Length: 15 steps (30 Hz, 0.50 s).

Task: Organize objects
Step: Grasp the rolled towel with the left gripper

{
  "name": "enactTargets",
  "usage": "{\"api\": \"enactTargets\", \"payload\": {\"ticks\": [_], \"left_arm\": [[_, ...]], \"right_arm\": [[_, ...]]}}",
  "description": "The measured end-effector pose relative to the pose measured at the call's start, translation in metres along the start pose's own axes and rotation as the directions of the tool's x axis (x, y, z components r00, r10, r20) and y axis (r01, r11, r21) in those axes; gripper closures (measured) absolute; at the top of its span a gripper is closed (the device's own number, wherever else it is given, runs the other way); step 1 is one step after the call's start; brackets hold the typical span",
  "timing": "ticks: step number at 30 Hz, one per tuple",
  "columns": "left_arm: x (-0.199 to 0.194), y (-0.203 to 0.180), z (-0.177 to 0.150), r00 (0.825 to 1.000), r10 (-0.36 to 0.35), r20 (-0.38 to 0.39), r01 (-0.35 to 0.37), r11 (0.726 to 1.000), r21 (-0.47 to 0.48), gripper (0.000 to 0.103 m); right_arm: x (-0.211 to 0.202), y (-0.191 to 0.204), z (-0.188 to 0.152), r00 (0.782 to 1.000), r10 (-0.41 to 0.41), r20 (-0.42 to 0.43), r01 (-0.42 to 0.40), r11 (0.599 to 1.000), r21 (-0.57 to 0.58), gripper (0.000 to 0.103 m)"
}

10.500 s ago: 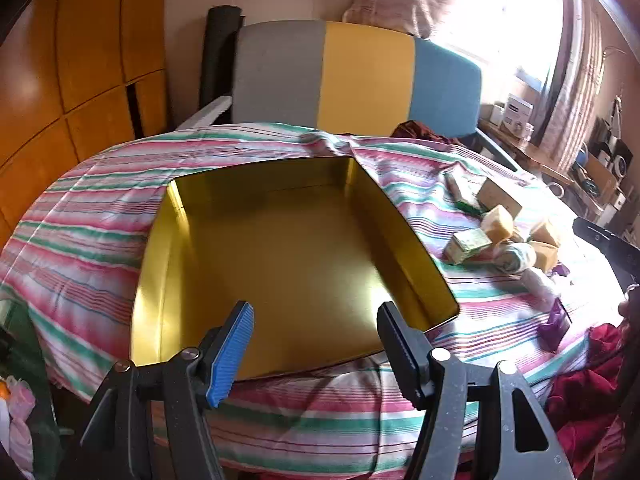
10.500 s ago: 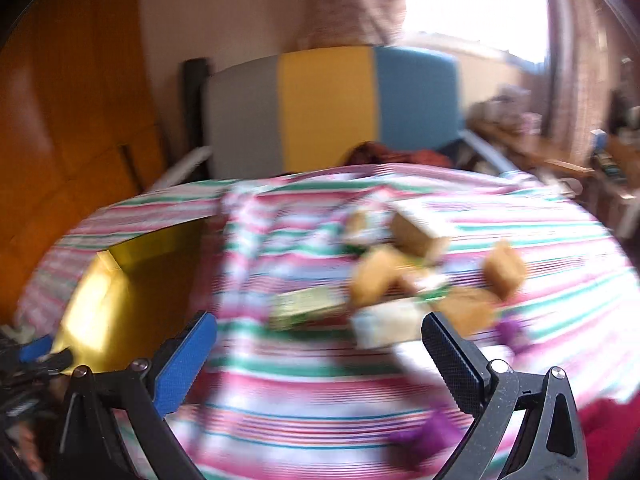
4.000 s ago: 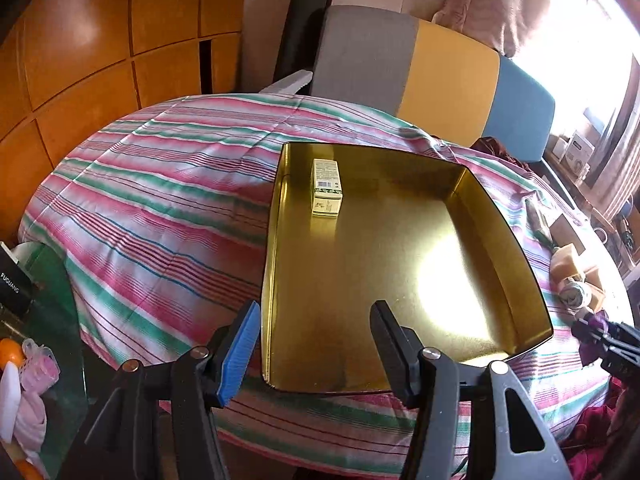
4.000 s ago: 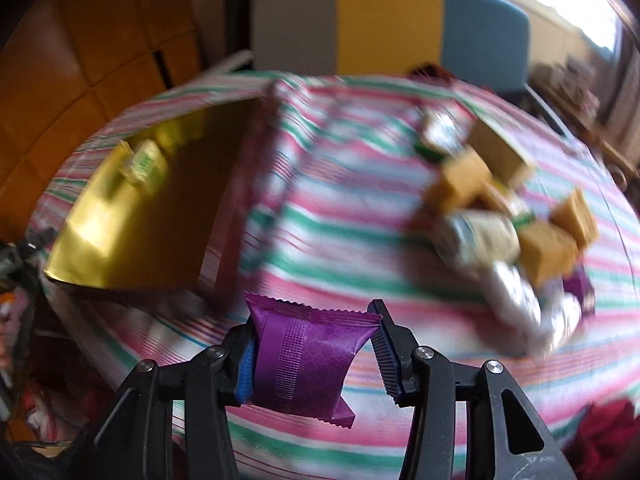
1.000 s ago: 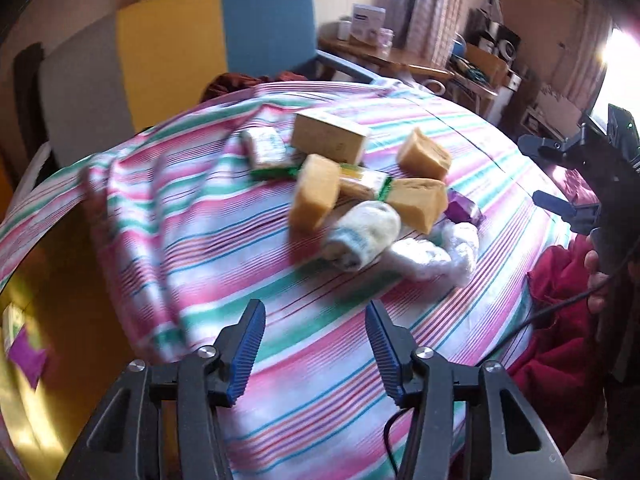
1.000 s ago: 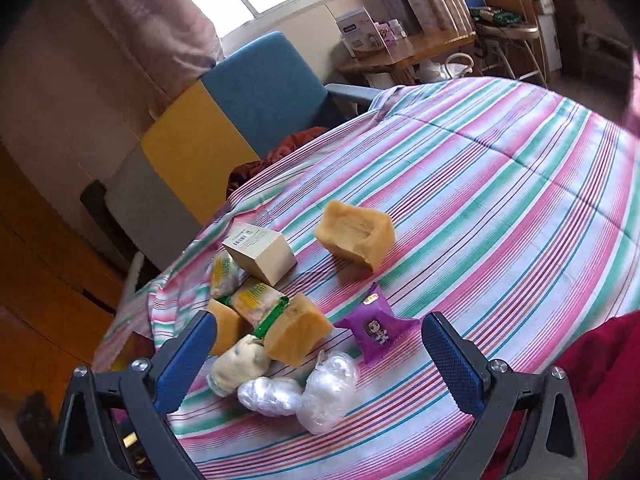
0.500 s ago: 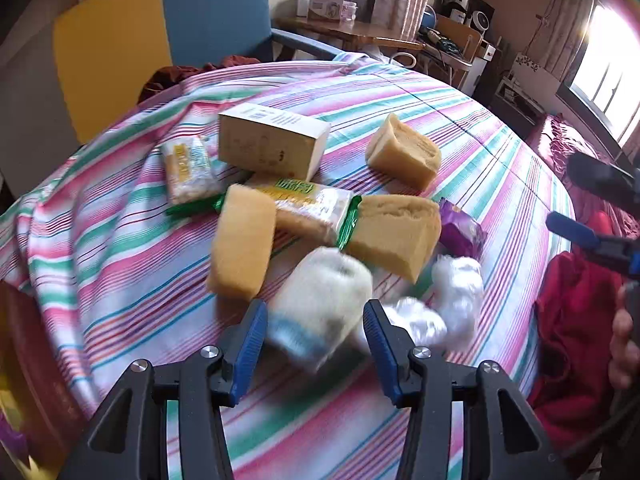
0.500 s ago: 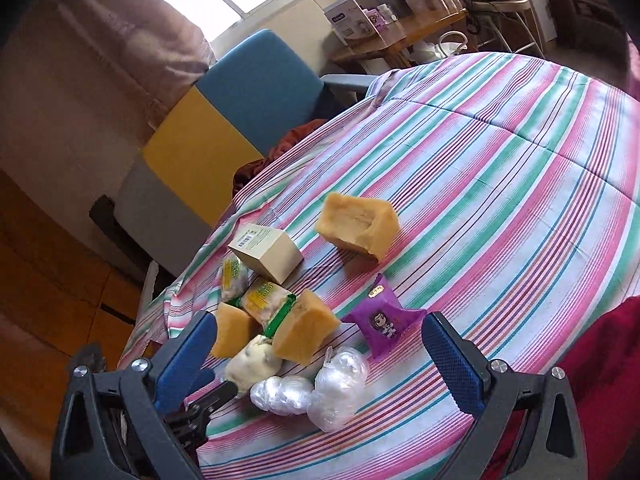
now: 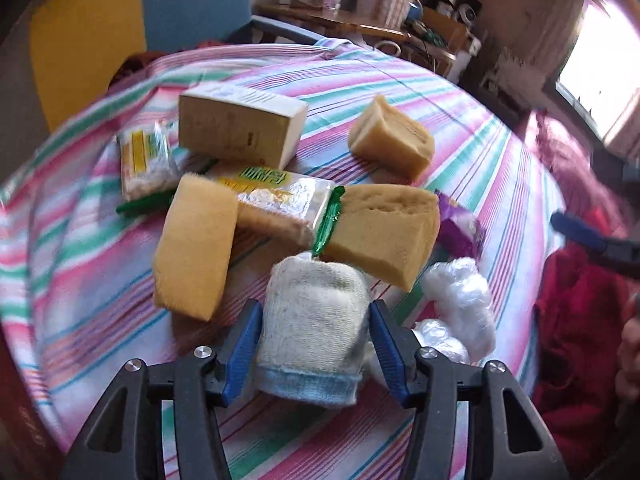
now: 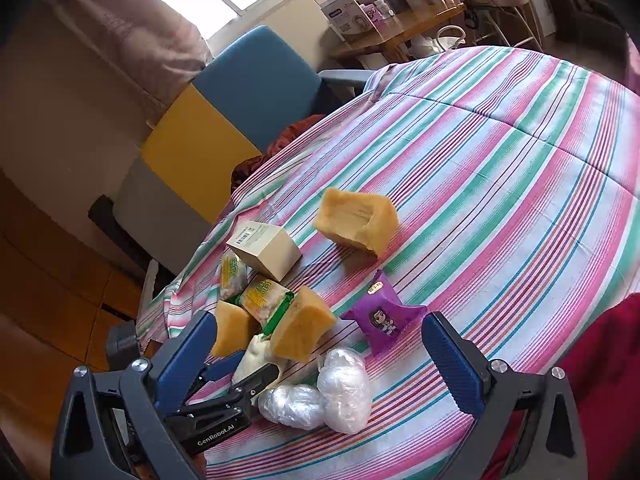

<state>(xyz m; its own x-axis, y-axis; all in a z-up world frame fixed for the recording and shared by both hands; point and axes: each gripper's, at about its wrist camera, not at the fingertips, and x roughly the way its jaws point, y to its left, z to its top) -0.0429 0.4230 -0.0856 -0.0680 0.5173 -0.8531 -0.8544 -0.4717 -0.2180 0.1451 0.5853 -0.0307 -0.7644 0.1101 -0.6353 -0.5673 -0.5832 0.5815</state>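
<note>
A rolled white sock (image 9: 316, 320) lies on the striped tablecloth (image 10: 520, 160). My left gripper (image 9: 314, 340) straddles it with a blue pad close on each side, and its jaws are opening. Around the sock are yellow sponges (image 9: 196, 248) (image 9: 384, 232) (image 9: 394, 144), a beige box (image 9: 240, 132), two snack packets (image 9: 280, 196) (image 9: 144, 160), a purple packet (image 10: 380, 320) and clear plastic balls (image 10: 344, 388). My right gripper (image 10: 320, 346) hangs wide open above the pile's near side and holds nothing. In the right wrist view the left gripper (image 10: 244, 370) reaches in from the lower left.
A chair with a grey, yellow and blue back (image 10: 224, 120) stands beyond the table. Red cloth (image 9: 580, 340) hangs at the table's right edge beside a person's hand (image 9: 630, 356). A cluttered wooden side table (image 10: 400, 32) is by the window.
My left gripper has come down and forward into the pile, so the sock now sits between its fingers. The right gripper has hardly moved.
</note>
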Motion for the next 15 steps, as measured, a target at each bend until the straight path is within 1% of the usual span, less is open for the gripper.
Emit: {"api": "enactTargets", "payload": {"ticks": [2,4,9,12,15], "left_arm": [[-0.004,0.005,-0.003,1.000,-0.015,0.013,0.015,1.000,-0.023,0.051],[-0.010,0.007,-0.010,1.000,-0.012,0.020,0.012,0.999,-0.038,0.052],[-0.035,0.013,-0.045,0.999,0.033,0.039,-0.029,0.995,-0.097,0.052],[-0.052,0.011,-0.071,0.996,0.067,0.051,-0.062,0.994,-0.093,0.052],[-0.066,0.003,-0.097,0.993,0.091,0.070,-0.087,0.994,-0.059,0.052]], "right_arm": [[0.000,0.000,0.000,1.000,-0.007,0.000,0.007,1.000,-0.001,0.000],[0.000,-0.001,0.000,1.000,-0.009,-0.002,0.009,1.000,0.001,0.000],[0.004,0.002,0.000,1.000,-0.011,-0.024,0.010,1.000,-0.018,0.000],[0.007,0.010,-0.001,0.999,-0.021,-0.046,0.018,0.997,-0.070,0.000],[0.013,0.025,-0.006,0.996,-0.039,-0.076,0.026,0.986,-0.162,0.000]]}}
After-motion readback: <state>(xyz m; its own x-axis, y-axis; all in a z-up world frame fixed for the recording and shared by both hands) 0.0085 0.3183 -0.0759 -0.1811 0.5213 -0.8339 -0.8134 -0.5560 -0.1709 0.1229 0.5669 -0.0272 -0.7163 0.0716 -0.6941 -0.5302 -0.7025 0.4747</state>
